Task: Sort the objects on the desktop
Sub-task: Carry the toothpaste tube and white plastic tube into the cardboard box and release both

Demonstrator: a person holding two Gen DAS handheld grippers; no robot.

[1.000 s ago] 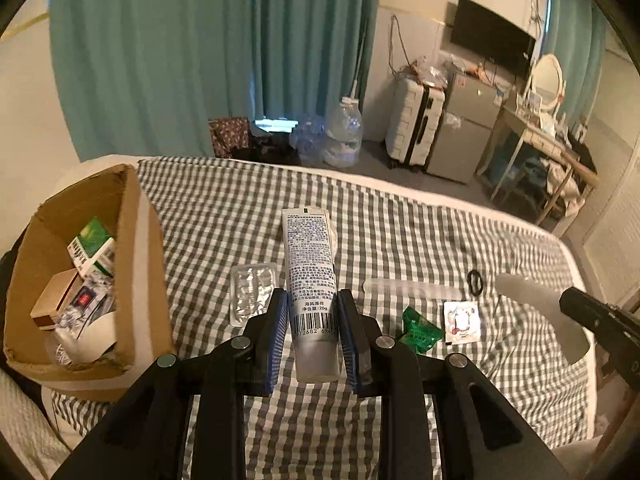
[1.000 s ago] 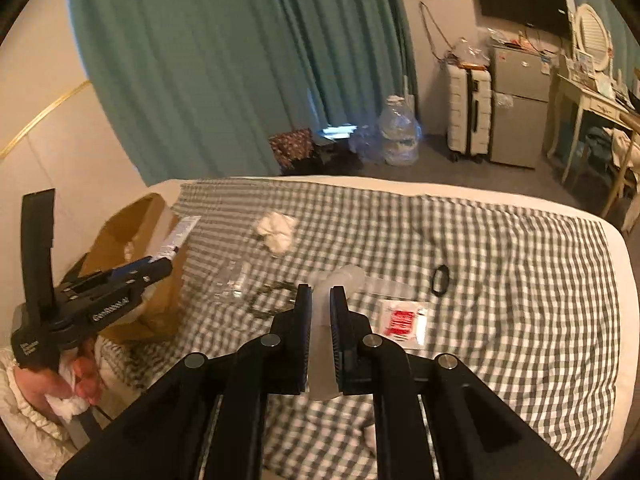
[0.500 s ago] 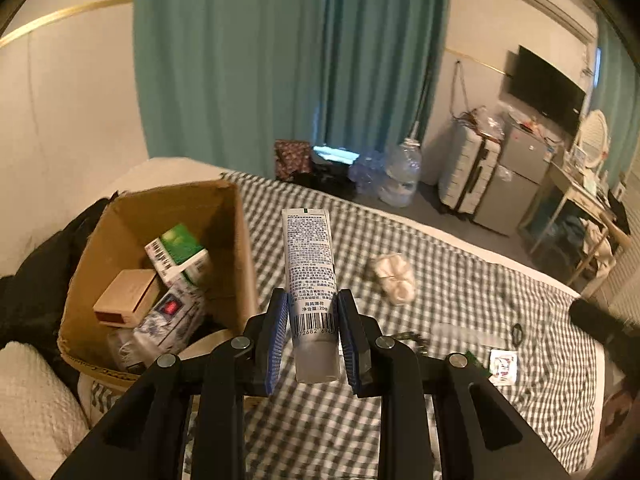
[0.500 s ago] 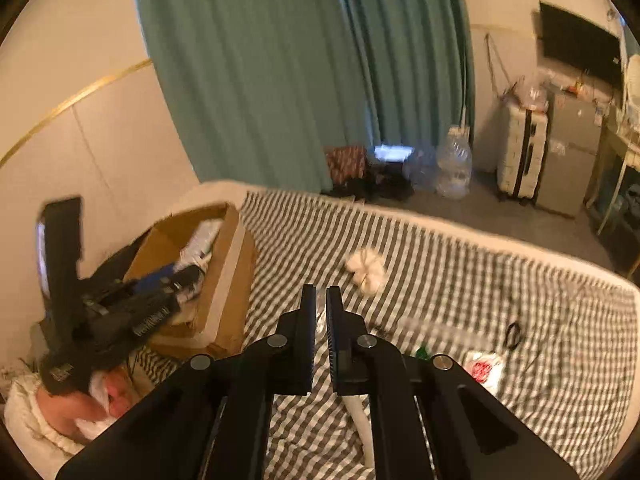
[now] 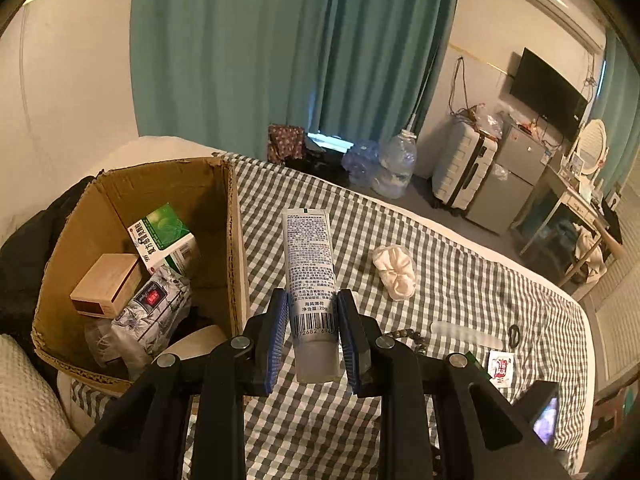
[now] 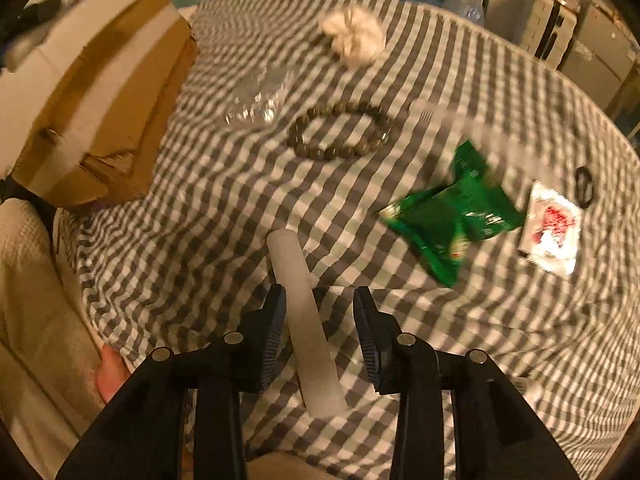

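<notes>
My left gripper [image 5: 313,300] is shut on a white printed tube [image 5: 308,248], held above the checked cloth just right of the open cardboard box [image 5: 236,240]. The box holds a green-and-white carton [image 5: 164,232], a tan box and a patterned pack. My right gripper [image 6: 320,296] points steeply down at the cloth and its jaws are opening. A frosted white stick [image 6: 288,256] lies between them on the cloth, close to the left pad and clear of the right one.
On the cloth lie a bead bracelet [image 6: 298,136], a green packet [image 6: 452,208], a red-and-white sachet [image 6: 550,226], a clear blister [image 6: 260,96], a white cloth bundle [image 6: 354,38] and a black ring [image 6: 578,176]. The cardboard box [image 6: 100,100] stands at the left.
The right gripper dropped close to the cloth and its jaws parted, leaving the white stick loose between them. The left gripper carried the tube leftward, to beside the box.
</notes>
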